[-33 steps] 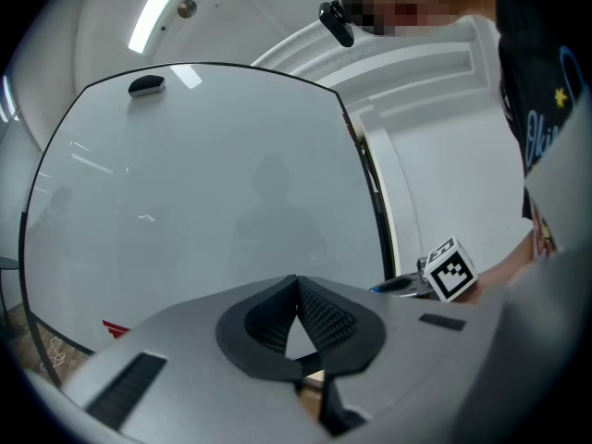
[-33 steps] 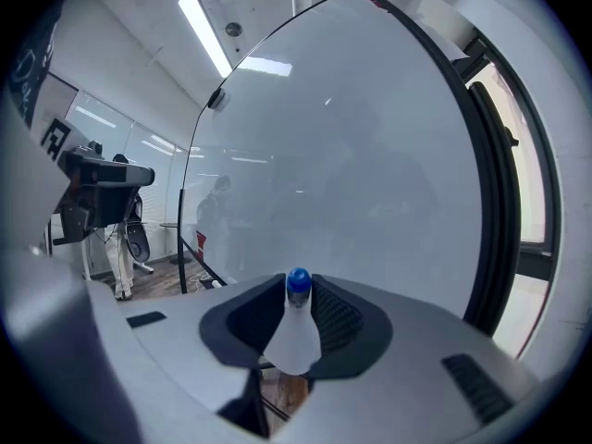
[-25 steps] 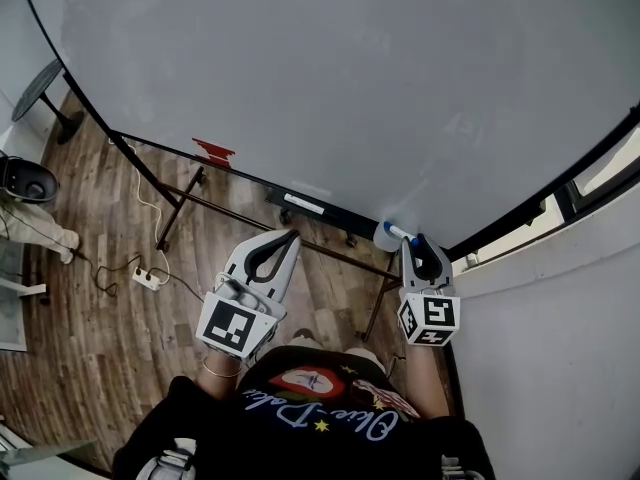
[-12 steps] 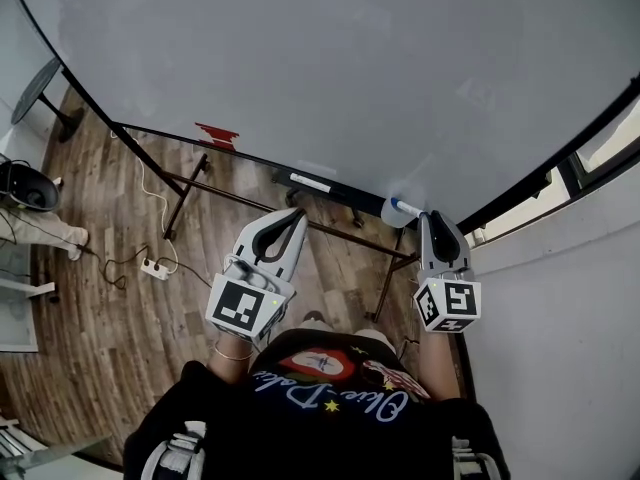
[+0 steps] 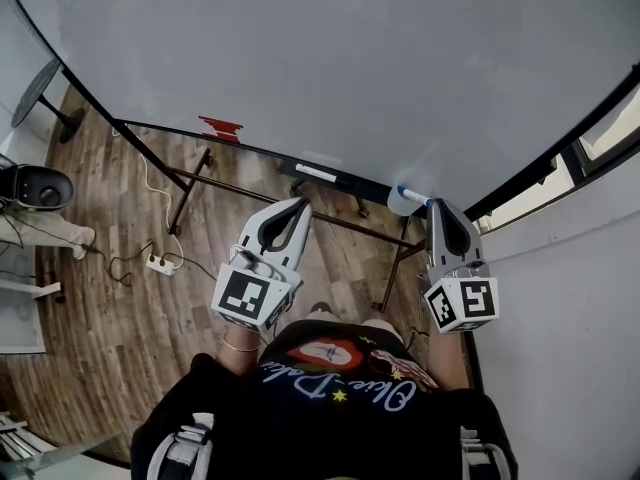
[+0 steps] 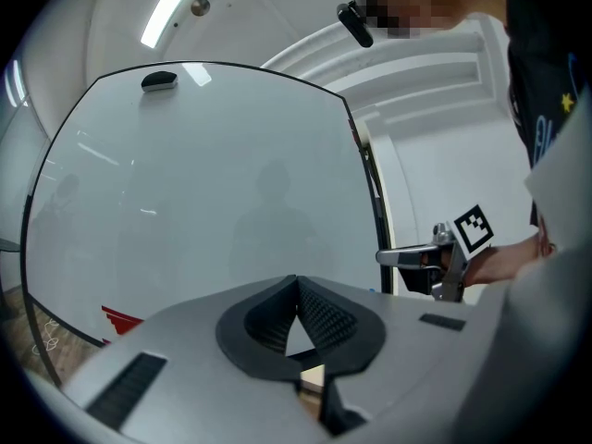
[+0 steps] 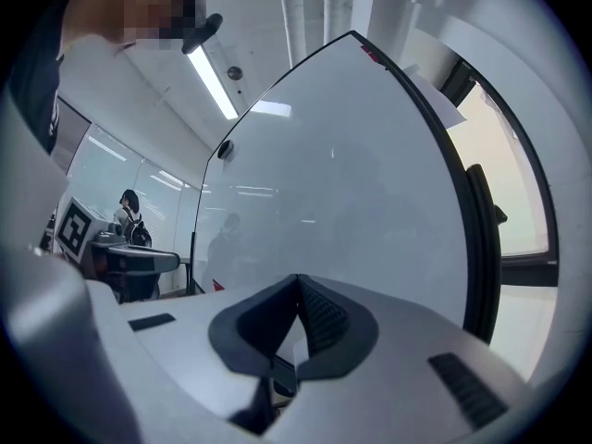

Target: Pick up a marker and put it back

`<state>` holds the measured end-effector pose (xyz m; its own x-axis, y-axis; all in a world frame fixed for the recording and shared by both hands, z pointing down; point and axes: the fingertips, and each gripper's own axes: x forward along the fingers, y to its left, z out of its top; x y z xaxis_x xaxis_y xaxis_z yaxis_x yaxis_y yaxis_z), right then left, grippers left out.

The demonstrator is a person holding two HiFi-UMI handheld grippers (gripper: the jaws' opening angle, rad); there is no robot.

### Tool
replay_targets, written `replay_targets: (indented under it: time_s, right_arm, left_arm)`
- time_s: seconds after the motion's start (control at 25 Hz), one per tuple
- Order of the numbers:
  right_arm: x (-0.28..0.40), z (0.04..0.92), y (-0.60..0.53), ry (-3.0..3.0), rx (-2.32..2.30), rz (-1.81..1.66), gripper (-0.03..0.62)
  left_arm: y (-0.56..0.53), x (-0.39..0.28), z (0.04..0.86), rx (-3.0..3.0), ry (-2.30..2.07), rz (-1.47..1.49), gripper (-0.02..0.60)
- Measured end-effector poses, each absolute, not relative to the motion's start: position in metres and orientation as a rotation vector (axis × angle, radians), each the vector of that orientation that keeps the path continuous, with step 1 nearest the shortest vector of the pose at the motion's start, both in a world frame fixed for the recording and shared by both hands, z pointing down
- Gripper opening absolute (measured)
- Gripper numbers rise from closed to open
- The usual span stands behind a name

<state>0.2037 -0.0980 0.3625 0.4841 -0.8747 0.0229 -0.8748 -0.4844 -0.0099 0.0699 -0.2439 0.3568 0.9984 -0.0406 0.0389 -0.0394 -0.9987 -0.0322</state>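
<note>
White and glossy, the big whiteboard [image 5: 330,58] fills most of the head view. A long black tray [image 5: 262,158] runs along its lower edge, above the wooden plank floor [image 5: 110,218].

The grey left gripper [image 5: 297,206] hangs apart from the board. Its fingers [image 6: 324,317] are pressed together with nothing between them. It has no part in this step and is best kept where it is.

The grey right gripper [image 5: 437,206] is at the right end of the tray. Its fingers [image 7: 324,326] have just been closing and their tips meet. In the right gripper view, a bit of white barrel and a dark blue part show low in the slot between them.

In the head view the white marker with a blue cap [image 5: 409,196] sticks out to the left from those fingertips, over a pale round holder [image 5: 393,208]. I judge that the marker is pinched near one end and that the step in hand is the lift.

A hold so near the end is weak. The lift should therefore go slowly and straight, without turning the wrist, until the marker is free of the holder. For putting it back, I would bring it down on the same line and open the fingers only when it rests. Whether the marker touches the holder, I cannot tell.
</note>
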Motion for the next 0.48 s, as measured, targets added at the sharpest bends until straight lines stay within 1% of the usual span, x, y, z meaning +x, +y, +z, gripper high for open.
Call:
replay_targets:
  time_s: [0.48]
  right_arm:
    - [0.189,0.346,-0.091,-1.638,2.691,-0.022,0.000]
  left_arm:
    - [-0.240,0.066,0.358,-3.124,0.062,-0.055,0.003]
